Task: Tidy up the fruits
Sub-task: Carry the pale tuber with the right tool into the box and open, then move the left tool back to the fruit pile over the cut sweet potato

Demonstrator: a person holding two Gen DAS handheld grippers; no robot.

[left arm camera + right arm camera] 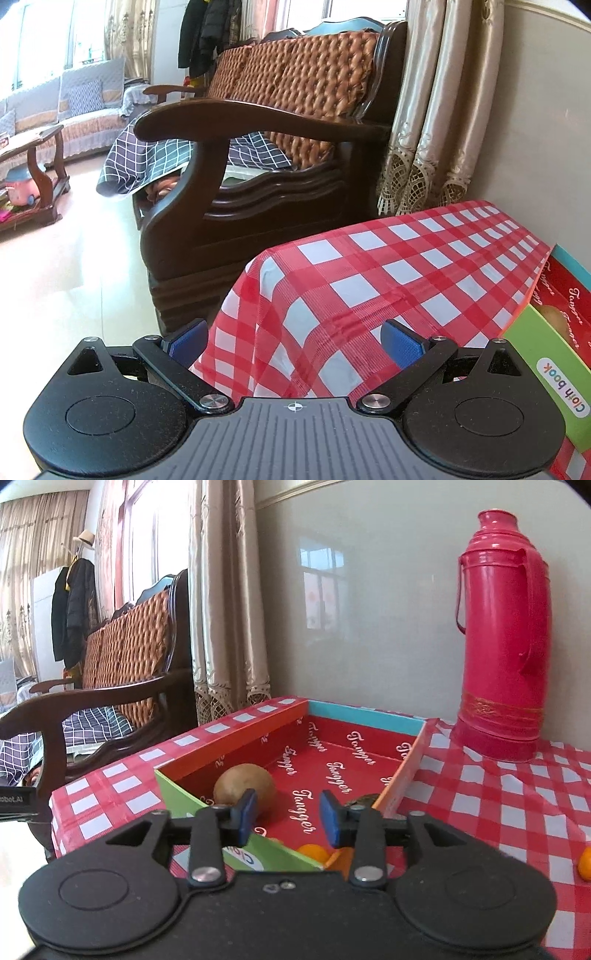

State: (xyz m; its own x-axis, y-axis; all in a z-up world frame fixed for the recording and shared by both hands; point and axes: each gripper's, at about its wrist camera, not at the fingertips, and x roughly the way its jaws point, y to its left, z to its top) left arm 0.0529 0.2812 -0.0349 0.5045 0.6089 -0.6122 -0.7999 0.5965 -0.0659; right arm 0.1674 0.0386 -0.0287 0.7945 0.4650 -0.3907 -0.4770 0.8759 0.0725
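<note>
Both my grippers empty over the checked bench

My left gripper (pixel 295 343) held its fingers wide; my right gripper (pixel 288 816) spread narrower above the box (pixel 406 775); a brown fruit (pixel 244 785) lay inside, centre frame; an orange fruit (pixel 584 864) sat far right.

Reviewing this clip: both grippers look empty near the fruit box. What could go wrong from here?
1. The right gripper hangs open and low at the cardboard box's near wall; pushing forward could shove the box.
2. A small orange fruit lies near the table's right side and may roll if nudged.
3. The red thermos stands upright beside the box; a wide swing could topple it.
</note>
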